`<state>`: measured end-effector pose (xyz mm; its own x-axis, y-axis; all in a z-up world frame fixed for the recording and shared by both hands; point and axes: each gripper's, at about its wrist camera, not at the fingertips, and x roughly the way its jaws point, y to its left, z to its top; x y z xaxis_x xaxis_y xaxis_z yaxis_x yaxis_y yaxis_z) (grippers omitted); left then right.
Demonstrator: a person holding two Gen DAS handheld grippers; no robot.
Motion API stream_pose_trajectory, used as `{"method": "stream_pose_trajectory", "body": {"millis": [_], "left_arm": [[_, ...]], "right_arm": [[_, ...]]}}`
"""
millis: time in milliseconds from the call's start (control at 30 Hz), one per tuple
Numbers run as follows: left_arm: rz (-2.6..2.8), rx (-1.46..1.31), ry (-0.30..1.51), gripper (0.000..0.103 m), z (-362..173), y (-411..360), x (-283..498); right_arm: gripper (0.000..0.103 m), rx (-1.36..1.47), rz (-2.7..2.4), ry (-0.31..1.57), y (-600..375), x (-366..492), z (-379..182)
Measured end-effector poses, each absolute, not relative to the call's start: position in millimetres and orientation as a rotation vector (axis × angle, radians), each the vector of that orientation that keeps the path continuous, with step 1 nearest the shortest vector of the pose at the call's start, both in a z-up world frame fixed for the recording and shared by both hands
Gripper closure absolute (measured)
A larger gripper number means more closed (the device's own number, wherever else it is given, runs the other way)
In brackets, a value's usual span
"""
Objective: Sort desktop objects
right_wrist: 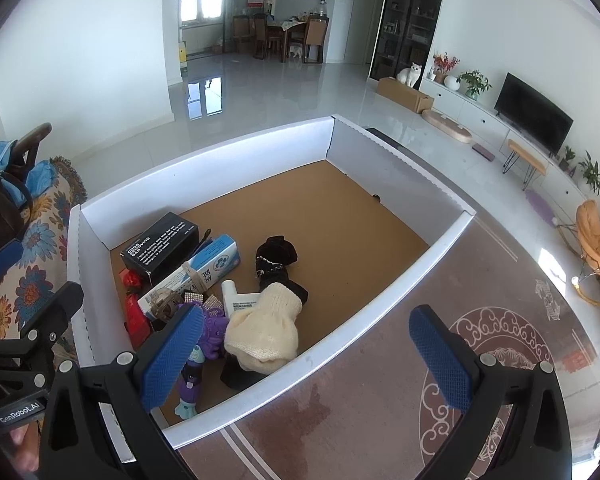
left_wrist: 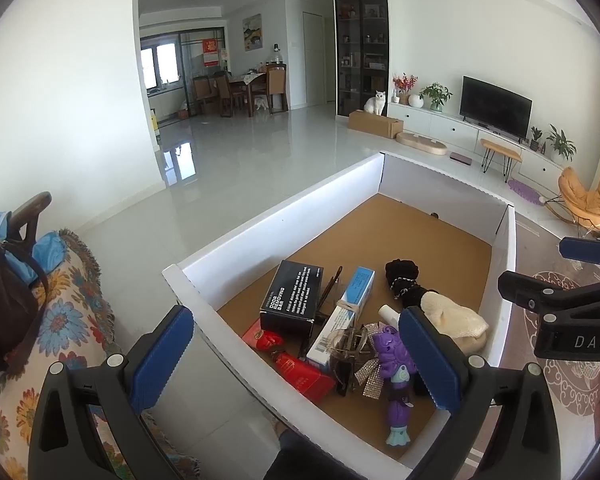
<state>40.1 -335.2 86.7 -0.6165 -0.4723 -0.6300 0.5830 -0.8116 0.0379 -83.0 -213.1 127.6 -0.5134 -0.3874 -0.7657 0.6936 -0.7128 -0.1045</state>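
Left tool [left_wrist: 296,360]: fingers spread wide, nothing between them, poised above the near-left corner of the tray [left_wrist: 284,208]. Right tool [right_wrist: 306,354]: likewise spread and empty, straddling the tray's near wall, its right finger over the patterned rug [right_wrist: 500,344].

Governing relation: the clutter lies directly ahead of and below the left tool, framed between its fingers; from the right tool it lies ahead and to the left. The left tool is judged the nearer to most of the pile. The purple toy [left_wrist: 392,364] lies closest, its long axis running toward the camera, roughly in line with the left tool's fingers.

Count within the tray, all bunched at the near-left corner:
- one black box [left_wrist: 292,298]
- one blue-and-white carton [left_wrist: 342,316], banded, long axis running away from the tool
- two red packets [left_wrist: 304,374], as far as can be told
- one cream knit piece [right_wrist: 264,328]
- one black fabric item [right_wrist: 276,258]
- one white bottle [right_wrist: 234,298]
- one rhinestone bow [left_wrist: 370,372]

The tray's far half is bare. Whether the tray sits on a worktop or the floor cannot be told.
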Motion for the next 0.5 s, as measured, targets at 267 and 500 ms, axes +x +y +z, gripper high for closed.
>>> {"method": "stream_pose_trajectory", "body": {"millis": [267,500], "left_arm": [[-2.375,0.856,0.224,0.000,87.1,-337.7,40.6],[-2.383,0.858,0.230,0.000,87.3,-337.1,40.2]], "right_arm": [[0.000,0.984,-2.223,0.537,-213.4,-82.3,128.6],[0.000,0.989,-2.221,0.545,-212.7,-82.3,126.1]]}}
